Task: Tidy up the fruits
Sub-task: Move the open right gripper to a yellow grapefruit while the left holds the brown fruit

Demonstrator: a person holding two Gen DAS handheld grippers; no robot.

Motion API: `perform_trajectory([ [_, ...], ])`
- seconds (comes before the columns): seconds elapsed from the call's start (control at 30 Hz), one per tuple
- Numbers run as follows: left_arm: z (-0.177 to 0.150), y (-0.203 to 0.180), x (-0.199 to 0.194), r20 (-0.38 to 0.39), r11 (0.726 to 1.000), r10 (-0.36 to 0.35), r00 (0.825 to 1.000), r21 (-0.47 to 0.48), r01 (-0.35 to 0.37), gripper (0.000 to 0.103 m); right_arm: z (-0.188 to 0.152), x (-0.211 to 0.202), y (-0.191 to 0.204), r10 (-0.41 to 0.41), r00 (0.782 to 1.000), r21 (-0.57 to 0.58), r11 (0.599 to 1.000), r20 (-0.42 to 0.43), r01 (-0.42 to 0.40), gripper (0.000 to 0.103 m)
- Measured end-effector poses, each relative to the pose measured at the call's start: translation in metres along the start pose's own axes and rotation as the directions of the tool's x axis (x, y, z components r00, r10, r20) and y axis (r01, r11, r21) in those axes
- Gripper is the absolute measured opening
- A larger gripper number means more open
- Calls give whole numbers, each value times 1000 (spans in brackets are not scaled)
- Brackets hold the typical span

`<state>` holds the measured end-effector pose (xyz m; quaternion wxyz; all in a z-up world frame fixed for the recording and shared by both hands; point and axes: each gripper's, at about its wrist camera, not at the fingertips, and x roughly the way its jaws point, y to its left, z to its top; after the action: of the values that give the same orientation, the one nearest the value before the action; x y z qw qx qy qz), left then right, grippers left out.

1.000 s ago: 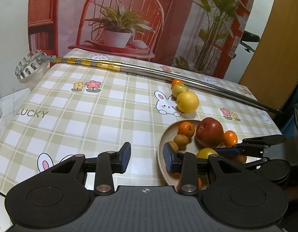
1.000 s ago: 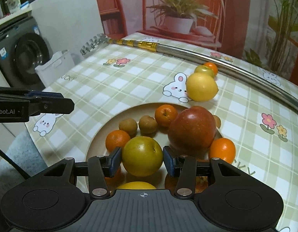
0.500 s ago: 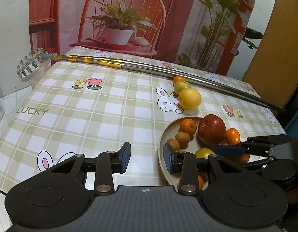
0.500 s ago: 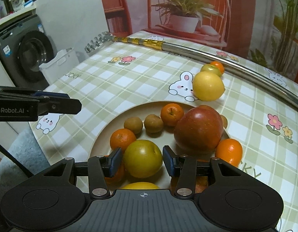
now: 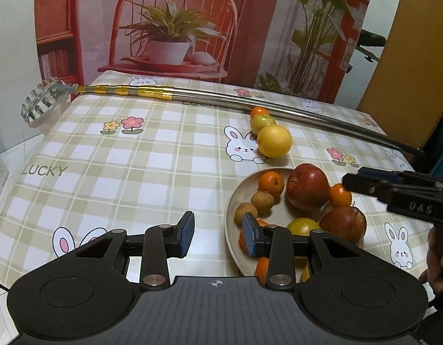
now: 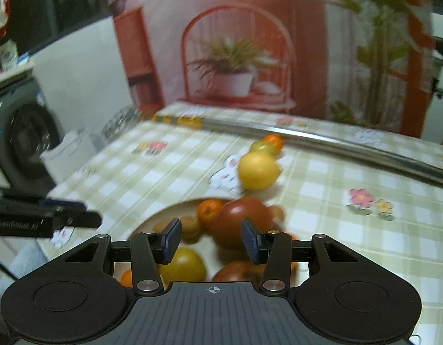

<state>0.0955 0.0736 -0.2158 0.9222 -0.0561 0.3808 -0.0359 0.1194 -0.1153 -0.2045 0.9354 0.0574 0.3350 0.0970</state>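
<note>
A beige plate [image 5: 279,210] [image 6: 164,212] holds two red apples [image 5: 307,187] [image 5: 343,222], a yellow-green fruit [image 5: 303,225] [image 6: 182,264], small oranges [image 5: 271,183] and brown round fruits [image 5: 262,201]. A big yellow fruit [image 5: 274,141] [image 6: 257,169], a green one [image 5: 261,123] and a small orange [image 5: 258,112] lie in a row on the cloth beyond the plate. My left gripper [image 5: 217,235] is open and empty over the plate's left rim. My right gripper [image 6: 211,240] hangs open above the plate with nothing between its fingers; its view is blurred.
A long metal pole [image 5: 279,106] with a toothed head [image 5: 40,103] lies across the far side of the checked tablecloth. A washing machine [image 6: 26,143] stands off the table's left. The right gripper's fingers [image 5: 394,189] reach in above the plate's right side.
My right gripper has risen and drawn back from the yellow-green fruit it straddled; that fruit stays in the plate. The left gripper has hardly moved.
</note>
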Motion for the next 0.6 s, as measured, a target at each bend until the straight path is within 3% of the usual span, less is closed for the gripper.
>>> perform_trajectory([
  [0.17,12,-8,3,-24,1000,-17,1000,16,17,39,-2,-13,-33,-46,997,85,996,59,41,43],
  [0.37,30,-17,17,-77,999,-43,996,-4,42,39,-13,-17,-72,-80,994,203,977,68,65,44],
  [0.6,57,-48,44,-130,996,-56,990,63,65,39,-31,-14,-91,-149,984,199,972,98,128,44],
])
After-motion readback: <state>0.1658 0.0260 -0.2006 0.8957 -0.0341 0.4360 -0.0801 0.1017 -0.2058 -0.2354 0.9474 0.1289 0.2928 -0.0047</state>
